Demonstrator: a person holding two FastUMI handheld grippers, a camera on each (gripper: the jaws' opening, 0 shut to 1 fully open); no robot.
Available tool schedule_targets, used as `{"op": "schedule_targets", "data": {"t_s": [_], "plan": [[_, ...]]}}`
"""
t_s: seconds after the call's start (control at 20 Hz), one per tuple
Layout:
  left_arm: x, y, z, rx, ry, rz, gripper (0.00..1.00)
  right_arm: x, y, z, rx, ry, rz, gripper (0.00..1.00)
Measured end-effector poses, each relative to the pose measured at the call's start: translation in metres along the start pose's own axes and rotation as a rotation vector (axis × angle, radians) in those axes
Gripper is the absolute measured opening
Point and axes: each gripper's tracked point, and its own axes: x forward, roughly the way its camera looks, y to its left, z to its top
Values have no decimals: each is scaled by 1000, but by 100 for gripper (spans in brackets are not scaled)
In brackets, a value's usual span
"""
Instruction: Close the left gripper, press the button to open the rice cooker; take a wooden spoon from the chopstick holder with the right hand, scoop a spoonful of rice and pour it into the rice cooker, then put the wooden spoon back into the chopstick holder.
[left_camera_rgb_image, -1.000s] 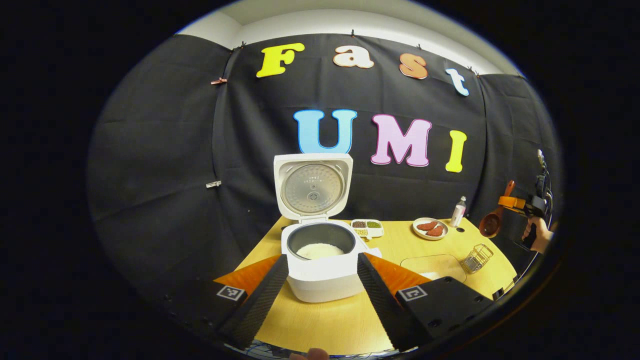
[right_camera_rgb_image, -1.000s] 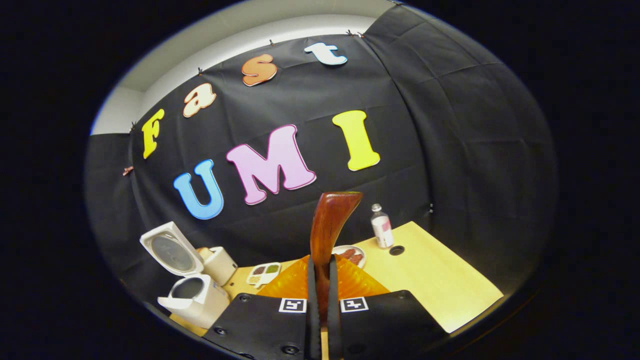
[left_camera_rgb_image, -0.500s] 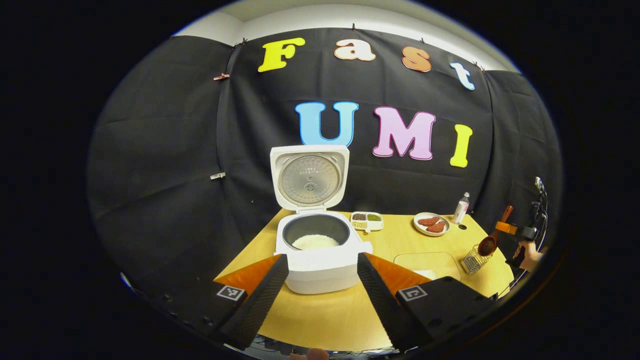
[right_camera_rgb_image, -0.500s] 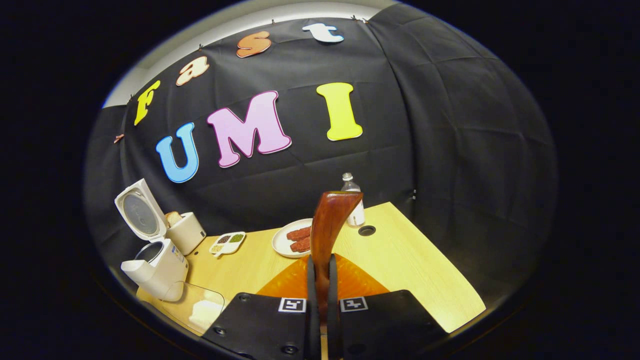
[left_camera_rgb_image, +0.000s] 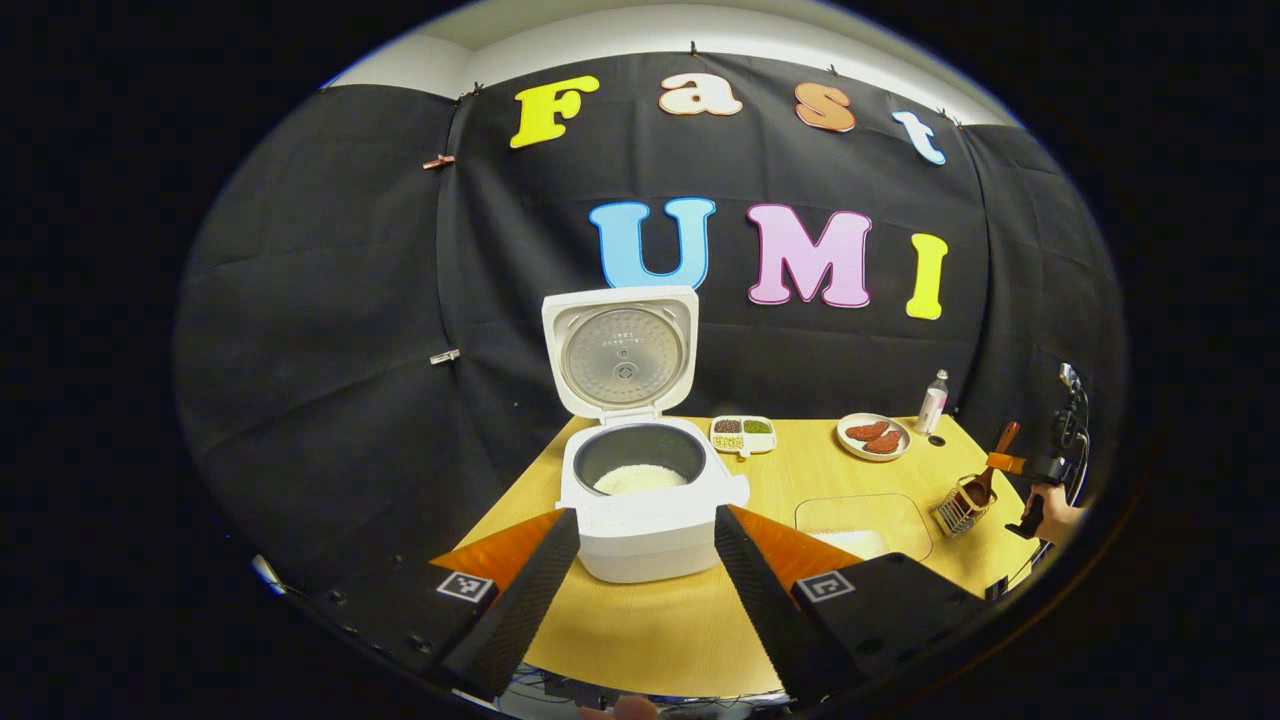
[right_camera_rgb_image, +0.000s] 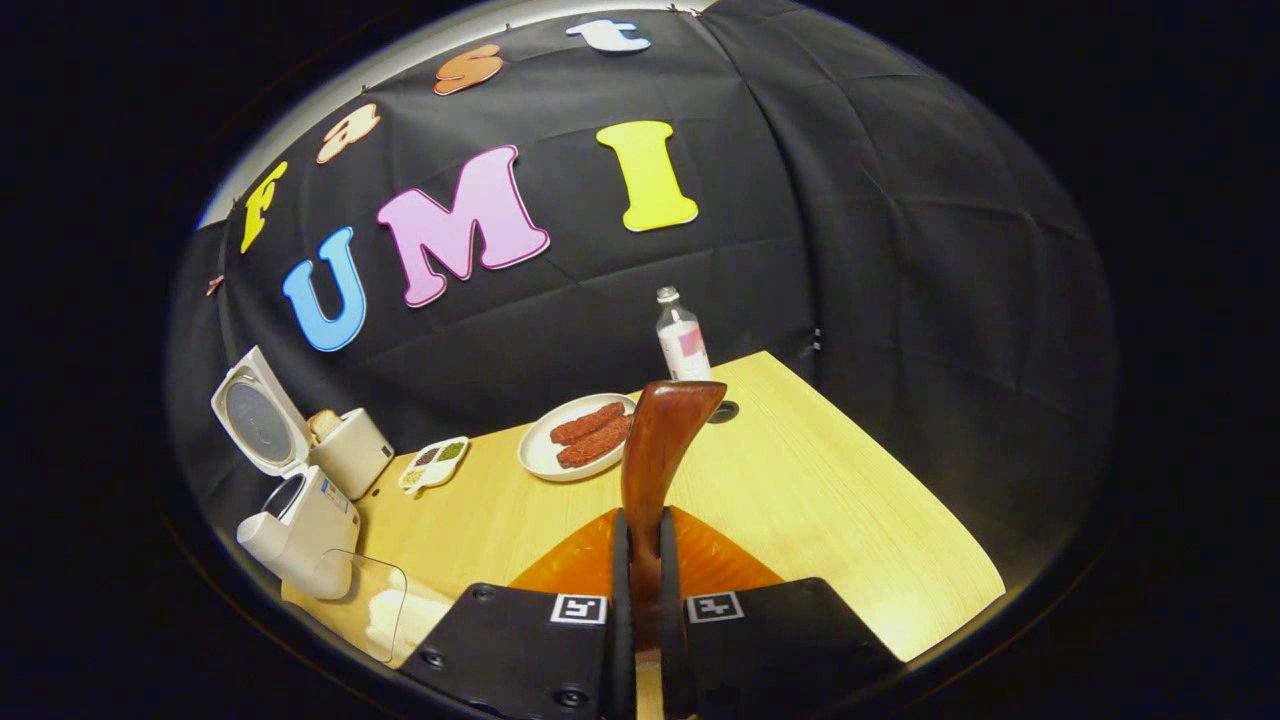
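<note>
- In the left gripper view, the white rice cooker (left_camera_rgb_image: 645, 500) stands on the wooden table (left_camera_rgb_image: 660, 630), lid up, white rice (left_camera_rgb_image: 640, 479) inside.
- To its right sits the small divided dish of grains (left_camera_rgb_image: 742, 433); farther right, the round plate of sausages (left_camera_rgb_image: 873, 436), then the small bottle (left_camera_rgb_image: 932, 400).
- The clear container (left_camera_rgb_image: 862, 520) lies before the plate.
- The wire chopstick holder (left_camera_rgb_image: 960, 505) stands right of it, with the wooden spoon (left_camera_rgb_image: 985, 480) in it.

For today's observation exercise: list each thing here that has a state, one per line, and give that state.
Rice cooker: lid up, rice inside.
Spoon: held, bowl down in the holder.
Holder: upright on the table.
Bottle: upright, capped.
Left hand-held gripper: open, holds nothing.
Right hand-held gripper: shut on the spoon handle.
</note>
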Motion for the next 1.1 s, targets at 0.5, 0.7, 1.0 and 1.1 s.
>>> {"op": "schedule_targets", "data": {"t_s": [0.5, 0.7, 1.0, 1.1], "plan": [[4, 9, 9, 8, -35, -52, 94, -51, -15, 11, 68, -7, -97, 76], [10, 11, 21, 3, -69, -89, 94, -90, 6, 40, 42, -78, -112, 97], [20, 22, 54, -6, -136, -121, 94, -143, 60, 82, -54, -169, -102, 98], [25, 25, 72, 0, -171, -133, 94, -158, 86, 93, -74, -197, -74, 98]]}}
